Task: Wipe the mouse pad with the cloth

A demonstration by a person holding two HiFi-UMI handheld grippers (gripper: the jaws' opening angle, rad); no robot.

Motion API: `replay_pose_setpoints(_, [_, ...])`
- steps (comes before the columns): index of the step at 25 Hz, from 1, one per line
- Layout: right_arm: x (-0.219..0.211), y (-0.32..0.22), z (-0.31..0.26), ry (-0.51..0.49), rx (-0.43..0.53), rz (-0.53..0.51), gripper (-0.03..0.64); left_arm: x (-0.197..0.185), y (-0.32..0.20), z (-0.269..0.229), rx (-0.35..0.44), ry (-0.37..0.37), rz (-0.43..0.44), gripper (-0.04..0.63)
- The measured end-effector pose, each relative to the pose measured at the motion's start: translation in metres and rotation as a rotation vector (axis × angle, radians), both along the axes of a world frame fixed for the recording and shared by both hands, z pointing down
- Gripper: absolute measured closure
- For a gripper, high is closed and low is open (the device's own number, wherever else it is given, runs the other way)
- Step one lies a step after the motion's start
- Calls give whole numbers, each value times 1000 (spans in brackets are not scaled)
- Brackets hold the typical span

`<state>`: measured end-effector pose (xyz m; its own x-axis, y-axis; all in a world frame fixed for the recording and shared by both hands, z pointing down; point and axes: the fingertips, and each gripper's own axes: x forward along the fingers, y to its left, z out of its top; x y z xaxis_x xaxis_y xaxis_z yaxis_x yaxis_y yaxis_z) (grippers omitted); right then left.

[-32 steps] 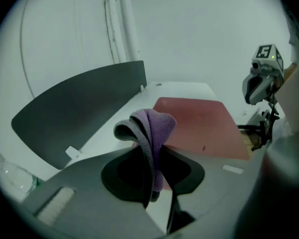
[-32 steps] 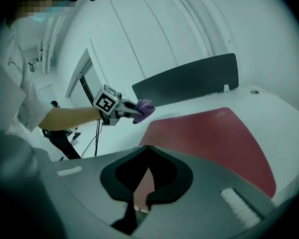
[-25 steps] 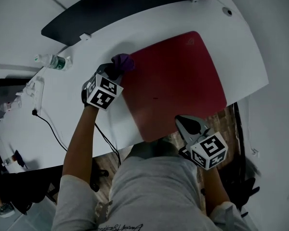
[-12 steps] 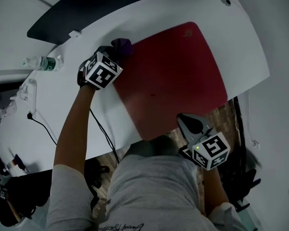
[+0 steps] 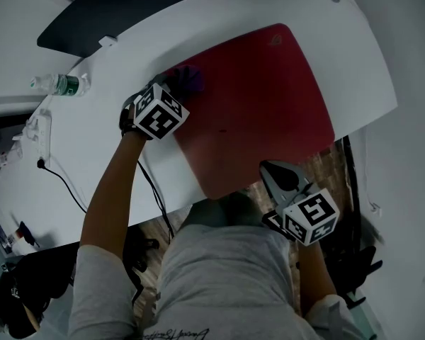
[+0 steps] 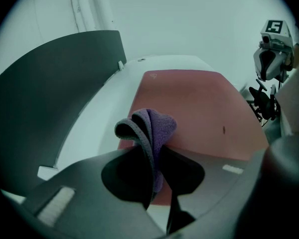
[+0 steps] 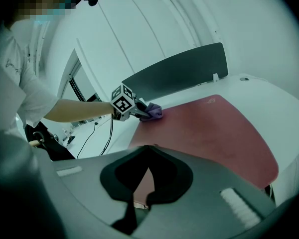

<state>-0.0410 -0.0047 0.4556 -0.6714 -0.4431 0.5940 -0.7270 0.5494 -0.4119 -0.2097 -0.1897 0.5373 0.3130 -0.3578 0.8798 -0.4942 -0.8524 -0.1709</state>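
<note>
Purple cloth (image 5: 188, 78) pinched in left gripper (image 5: 168, 89), on far-left corner of red mouse pad (image 5: 262, 105), right gripper (image 7: 144, 183) pressed together, empty, off its near edge

- Left tool (image 5: 173, 91): dark body, topped by a white cube (image 5: 158, 112) with black square markers.
- Right tool (image 5: 275, 170): grey pointed jaws, matching marker cube (image 5: 309, 217).
- Light grey short-sleeved shirt (image 5: 219, 275), small dark script printed on it.

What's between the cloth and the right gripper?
Just bare mouse pad lies between the cloth and the right gripper, as the head view shows.
</note>
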Motion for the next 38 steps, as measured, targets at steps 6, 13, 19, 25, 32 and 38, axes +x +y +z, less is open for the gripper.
replay_pose_setpoints(6, [7, 12, -3, 0, 11, -13, 611, 21, 39, 2, -32, 9, 23, 495])
replay_pose_setpoints(13, [19, 30, -4, 0, 23, -22, 611, 48, 95, 4, -55, 20, 40, 495])
replay_pose_setpoints(19, [30, 47, -10, -10, 39, -27, 611, 68, 137, 4, -73, 24, 36, 495])
replay_pose_setpoints(25, [38, 61, -10, -17, 44, -48, 611, 82, 173, 5, -93, 32, 22, 495])
replay_pose_setpoints(32, [38, 73, -11, -28, 61, -80, 611, 99, 219, 7, -120, 42, 22, 495])
replay_pose_setpoints(38, [38, 78, -17, -43, 79, -101, 611, 113, 256, 8, -155, 48, 29, 495])
